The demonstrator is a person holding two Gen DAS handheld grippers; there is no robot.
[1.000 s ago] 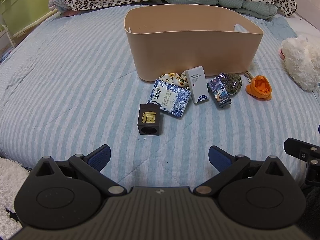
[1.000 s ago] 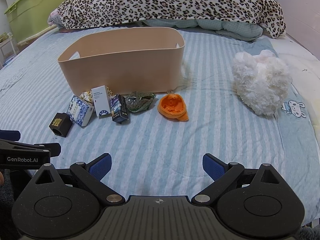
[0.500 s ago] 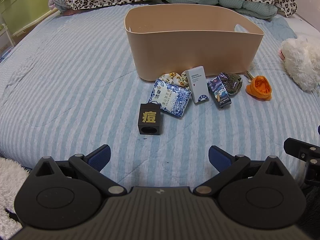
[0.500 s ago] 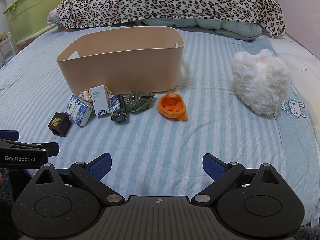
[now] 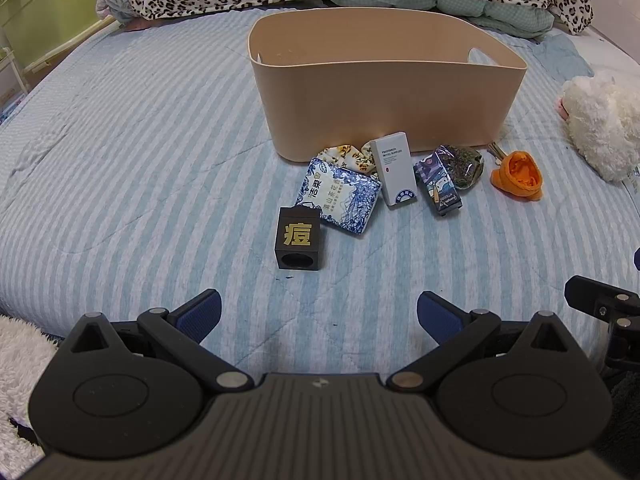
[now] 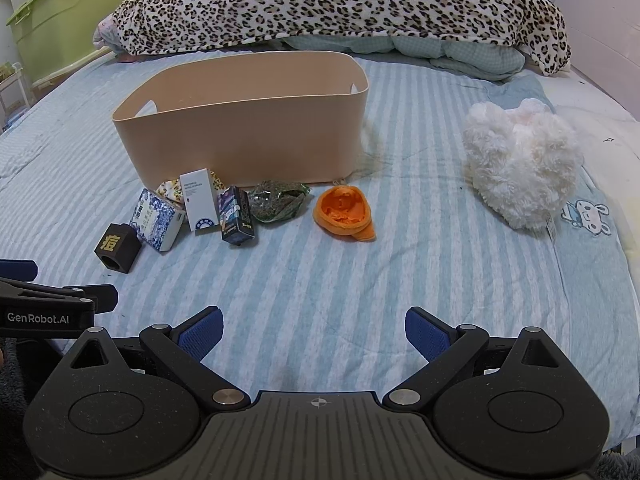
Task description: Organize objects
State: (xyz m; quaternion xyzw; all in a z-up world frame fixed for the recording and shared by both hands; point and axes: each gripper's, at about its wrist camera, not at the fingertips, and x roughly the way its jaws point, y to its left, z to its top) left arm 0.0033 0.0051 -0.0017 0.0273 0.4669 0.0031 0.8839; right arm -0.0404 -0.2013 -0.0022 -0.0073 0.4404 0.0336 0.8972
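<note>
A beige bin (image 5: 384,92) (image 6: 248,136) stands on the striped bed. In front of it lie a black cube with a gold character (image 5: 299,238) (image 6: 118,247), a blue-white tissue pack (image 5: 338,196) (image 6: 157,219), a white box (image 5: 394,168) (image 6: 199,200), a dark small box (image 5: 439,187) (image 6: 237,220), a green packet (image 5: 464,164) (image 6: 280,200), a patterned pouch (image 5: 346,157) and an orange pouch (image 5: 519,175) (image 6: 345,214). My left gripper (image 5: 318,314) is open and empty, short of the cube. My right gripper (image 6: 314,330) is open and empty, short of the orange pouch.
A white plush toy (image 6: 520,168) (image 5: 600,128) lies at the right. A leopard-print blanket (image 6: 340,4) lies behind the bin. A green storage box (image 6: 68,12) stands at the far left. Striped bedding (image 6: 400,280) spreads between the grippers and the objects.
The right wrist view has shifted slightly, so the objects sit a little further left. The left gripper and the objects have not moved.
</note>
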